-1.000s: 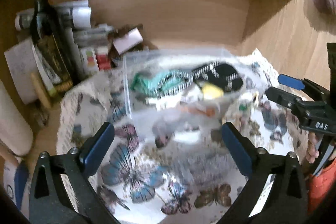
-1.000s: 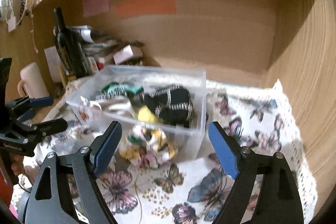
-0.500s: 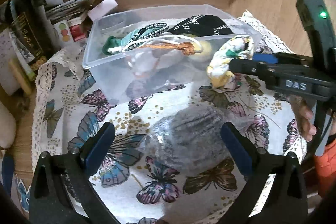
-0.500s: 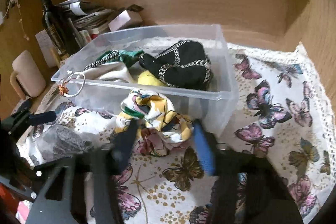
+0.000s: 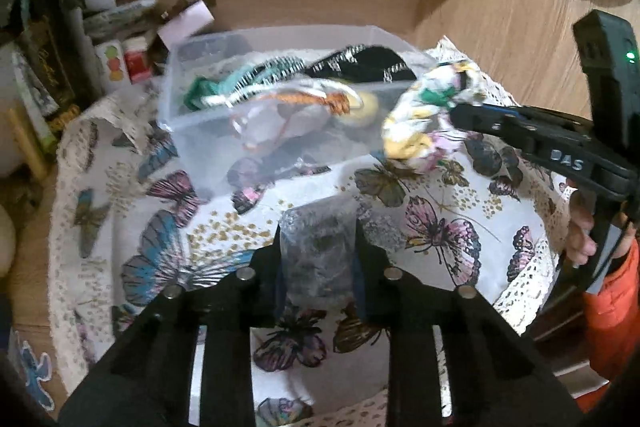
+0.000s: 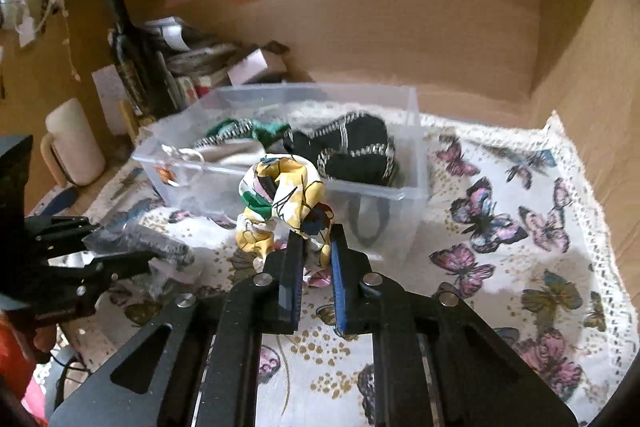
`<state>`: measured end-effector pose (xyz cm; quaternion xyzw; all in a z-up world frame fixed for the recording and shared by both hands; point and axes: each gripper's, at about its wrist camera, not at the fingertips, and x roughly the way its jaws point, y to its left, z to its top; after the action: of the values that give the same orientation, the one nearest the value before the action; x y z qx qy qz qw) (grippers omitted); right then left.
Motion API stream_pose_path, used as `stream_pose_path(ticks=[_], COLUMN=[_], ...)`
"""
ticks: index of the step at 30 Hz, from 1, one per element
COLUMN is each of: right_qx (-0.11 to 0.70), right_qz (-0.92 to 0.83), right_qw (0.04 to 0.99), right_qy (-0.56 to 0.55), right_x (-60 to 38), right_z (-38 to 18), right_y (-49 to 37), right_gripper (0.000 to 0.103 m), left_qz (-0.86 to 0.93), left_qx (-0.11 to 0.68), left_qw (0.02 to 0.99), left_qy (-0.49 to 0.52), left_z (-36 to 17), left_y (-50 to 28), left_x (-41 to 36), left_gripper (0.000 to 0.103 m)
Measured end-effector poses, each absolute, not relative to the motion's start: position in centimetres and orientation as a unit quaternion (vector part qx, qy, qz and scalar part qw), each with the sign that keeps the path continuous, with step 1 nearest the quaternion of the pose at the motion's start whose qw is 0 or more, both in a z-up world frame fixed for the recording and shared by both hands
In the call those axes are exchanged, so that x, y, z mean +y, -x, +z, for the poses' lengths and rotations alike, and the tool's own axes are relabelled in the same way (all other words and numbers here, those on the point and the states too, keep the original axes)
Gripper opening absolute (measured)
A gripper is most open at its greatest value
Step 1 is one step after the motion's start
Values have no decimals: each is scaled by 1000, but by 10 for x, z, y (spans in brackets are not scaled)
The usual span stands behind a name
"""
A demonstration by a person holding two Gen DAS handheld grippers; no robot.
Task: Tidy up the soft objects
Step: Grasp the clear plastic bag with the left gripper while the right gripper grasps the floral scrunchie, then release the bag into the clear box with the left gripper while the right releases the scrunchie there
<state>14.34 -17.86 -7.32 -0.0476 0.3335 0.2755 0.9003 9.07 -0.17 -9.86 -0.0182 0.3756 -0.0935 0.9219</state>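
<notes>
1. The left gripper (image 5: pixel 318 255) is clamped on a grey bundle (image 5: pixel 316 247) in clear wrap, above the butterfly cloth (image 5: pixel 440 227).
2. The right gripper (image 6: pixel 314 267) pinches a floral scrunchie (image 6: pixel 280 203), held up at the near wall of the clear bin (image 6: pixel 404 187) (lifted off the cloth, as far as I can tell).
3. The bin stands on the cloth and holds a black pouch (image 6: pixel 352 151), a green piece (image 6: pixel 264 129) and a yellow item (image 5: pixel 366 107).
4. A dark bottle (image 6: pixel 124 55) and boxes stand behind the bin, to the left.
</notes>
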Motion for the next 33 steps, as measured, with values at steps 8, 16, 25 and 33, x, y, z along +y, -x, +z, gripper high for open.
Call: stream_pose_path(ticks=[8, 16, 25, 33], right_qx=[270, 227, 259, 311], right_qz=[272, 256, 240, 254], right_qw=[923, 939, 935, 913], right_qy=[40, 28, 43, 75], right_x=[-187, -187, -176, -153], right_z=[-34, -6, -26, -62], right_y=[-126, -140, -178, -196], right_gripper=[11, 11, 11, 11], left_qz=[-74, -49, -31, -34], left_qx=[322, 260, 277, 330], left_qw=[944, 964, 960, 943], left_qy=[7, 11, 30, 38], left_z=[-54, -9, -21, -61], left_y=[-79, -81, -129, -173], left_x=[10, 22, 30, 29], left_gripper=[22, 22, 22, 23])
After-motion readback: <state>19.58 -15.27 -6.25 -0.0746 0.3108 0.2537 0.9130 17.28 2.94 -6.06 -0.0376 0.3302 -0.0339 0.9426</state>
